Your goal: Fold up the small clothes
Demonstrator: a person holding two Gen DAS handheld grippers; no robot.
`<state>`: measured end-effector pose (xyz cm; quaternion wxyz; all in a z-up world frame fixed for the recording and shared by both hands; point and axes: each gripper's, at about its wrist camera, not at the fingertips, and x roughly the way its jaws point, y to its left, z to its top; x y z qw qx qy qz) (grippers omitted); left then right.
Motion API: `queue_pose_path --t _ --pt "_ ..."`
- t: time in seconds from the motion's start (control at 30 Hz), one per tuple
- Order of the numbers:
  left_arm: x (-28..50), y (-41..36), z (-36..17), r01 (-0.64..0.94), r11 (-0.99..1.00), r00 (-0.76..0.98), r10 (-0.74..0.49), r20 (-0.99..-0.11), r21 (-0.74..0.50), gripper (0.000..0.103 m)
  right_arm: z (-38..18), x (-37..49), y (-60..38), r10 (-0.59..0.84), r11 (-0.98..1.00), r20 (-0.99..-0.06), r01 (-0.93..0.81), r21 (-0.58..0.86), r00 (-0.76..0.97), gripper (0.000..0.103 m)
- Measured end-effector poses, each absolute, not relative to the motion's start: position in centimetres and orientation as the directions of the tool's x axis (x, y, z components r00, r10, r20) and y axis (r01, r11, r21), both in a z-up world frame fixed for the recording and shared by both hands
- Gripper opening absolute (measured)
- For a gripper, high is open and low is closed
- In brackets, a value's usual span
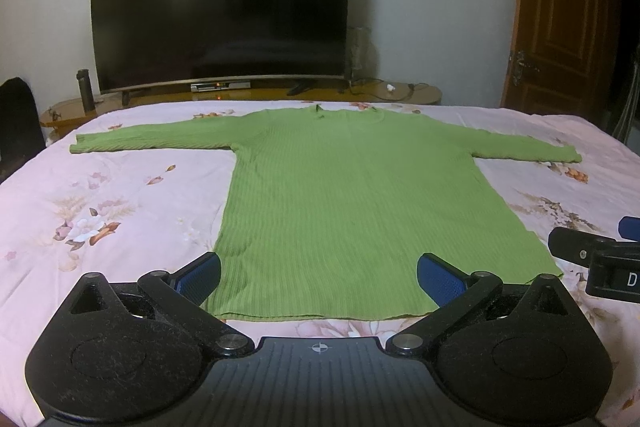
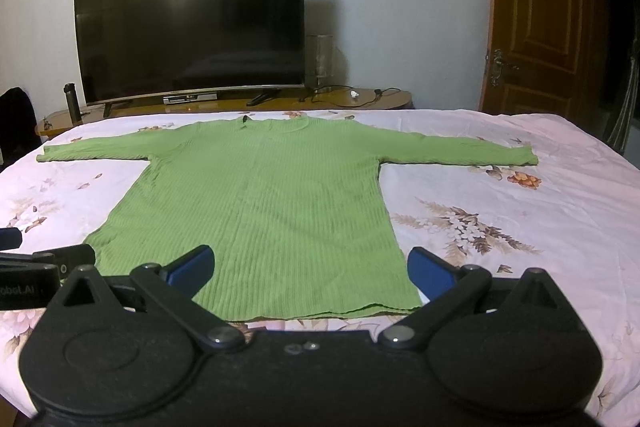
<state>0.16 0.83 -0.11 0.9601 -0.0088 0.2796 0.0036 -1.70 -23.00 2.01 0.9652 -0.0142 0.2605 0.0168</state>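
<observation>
The green ribbed-knit long-sleeved sweater lies flat on the pink floral bedsheet, hem at the near edge, long axis running away from us. Our left gripper and right gripper hang released, empty, just before the hem's two corners.
</observation>
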Motion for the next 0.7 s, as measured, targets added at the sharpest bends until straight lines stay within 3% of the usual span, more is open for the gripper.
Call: queue_pose_path --t 0.7 --pt "0.48 1.23 -0.24 -0.011 1.000 0.842 0.003 -0.539 -0.012 0.103 2.24 -1.73 -22.89 0.020 0.999 -0.500 -0.036 -0.023 0.866 0.103"
